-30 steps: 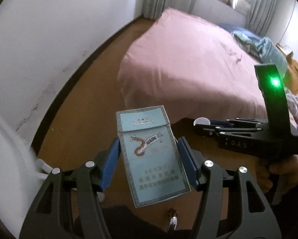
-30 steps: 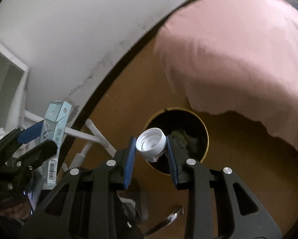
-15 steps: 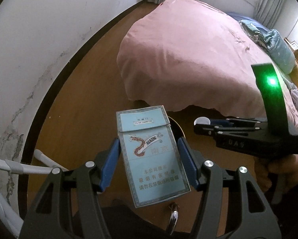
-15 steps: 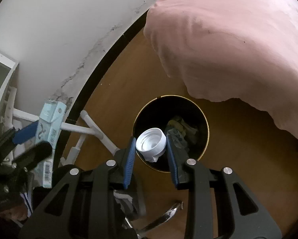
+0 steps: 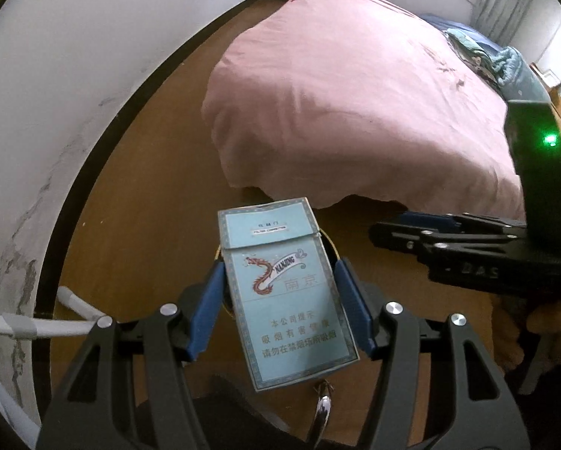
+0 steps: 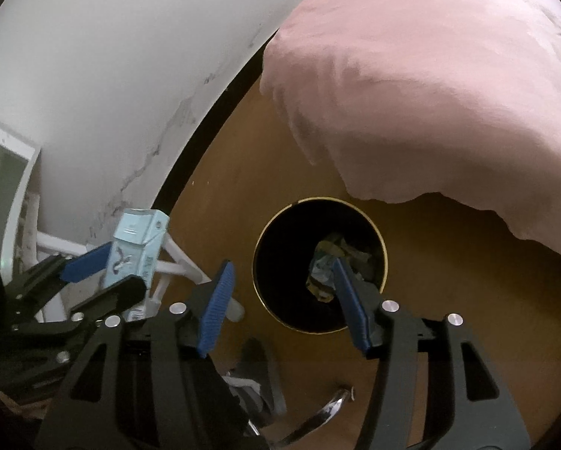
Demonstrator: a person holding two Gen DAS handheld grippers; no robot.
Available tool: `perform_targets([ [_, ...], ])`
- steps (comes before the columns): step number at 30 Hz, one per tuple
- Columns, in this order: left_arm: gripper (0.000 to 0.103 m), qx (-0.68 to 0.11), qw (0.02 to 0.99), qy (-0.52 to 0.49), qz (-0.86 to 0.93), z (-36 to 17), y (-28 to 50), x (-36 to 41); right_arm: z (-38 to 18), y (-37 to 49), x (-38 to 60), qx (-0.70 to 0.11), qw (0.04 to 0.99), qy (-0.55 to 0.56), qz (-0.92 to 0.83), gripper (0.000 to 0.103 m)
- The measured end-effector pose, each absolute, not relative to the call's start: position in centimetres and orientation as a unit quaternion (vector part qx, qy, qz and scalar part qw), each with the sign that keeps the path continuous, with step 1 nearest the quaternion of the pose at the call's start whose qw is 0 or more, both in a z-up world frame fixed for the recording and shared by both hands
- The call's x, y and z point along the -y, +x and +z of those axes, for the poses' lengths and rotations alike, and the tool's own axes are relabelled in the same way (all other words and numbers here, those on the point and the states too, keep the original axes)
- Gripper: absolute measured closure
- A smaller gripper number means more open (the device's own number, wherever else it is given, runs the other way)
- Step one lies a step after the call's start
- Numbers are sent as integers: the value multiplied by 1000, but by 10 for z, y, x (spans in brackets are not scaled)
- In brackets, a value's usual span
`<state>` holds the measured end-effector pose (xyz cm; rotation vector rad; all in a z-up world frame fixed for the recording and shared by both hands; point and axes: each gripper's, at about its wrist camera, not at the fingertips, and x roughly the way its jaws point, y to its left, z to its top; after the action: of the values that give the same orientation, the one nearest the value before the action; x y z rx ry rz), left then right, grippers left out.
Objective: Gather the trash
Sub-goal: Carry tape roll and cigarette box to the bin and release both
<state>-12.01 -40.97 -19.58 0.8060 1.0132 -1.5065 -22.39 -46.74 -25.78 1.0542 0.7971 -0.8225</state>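
Note:
My left gripper (image 5: 280, 267) is shut on a pale blue cigarette pack (image 5: 286, 300), held upright with its lid flap raised. The same pack (image 6: 134, 247) shows at the left of the right wrist view, in the left gripper (image 6: 106, 275). My right gripper (image 6: 282, 264) is open with nothing between its blue pads, hanging over the mouth of a round black bin with a gold rim (image 6: 318, 199). Crumpled wrappers (image 6: 331, 258) lie inside the bin. In the left wrist view the right gripper (image 5: 374, 229) is side-on, and the pack hides most of the bin rim (image 5: 332, 244).
A bed under a pink cover (image 6: 430, 93) overhangs the wooden floor just beyond the bin. A white wall with a dark skirting (image 5: 78, 195) runs along the left. White rack tubes (image 6: 177, 258) stand beside the bin. A chrome chair leg (image 6: 318, 416) lies below me.
My right gripper has opened and the white bottle cap it held is gone from between its fingers. The left gripper keeps the cigarette pack and has drifted closer to the bin.

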Motion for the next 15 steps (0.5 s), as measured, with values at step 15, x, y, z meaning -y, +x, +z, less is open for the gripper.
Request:
perform_targets([
  [15, 10, -404, 562, 320, -647, -135, -119, 379, -182, -223, 440, -333, 749, 422, -388, 36],
])
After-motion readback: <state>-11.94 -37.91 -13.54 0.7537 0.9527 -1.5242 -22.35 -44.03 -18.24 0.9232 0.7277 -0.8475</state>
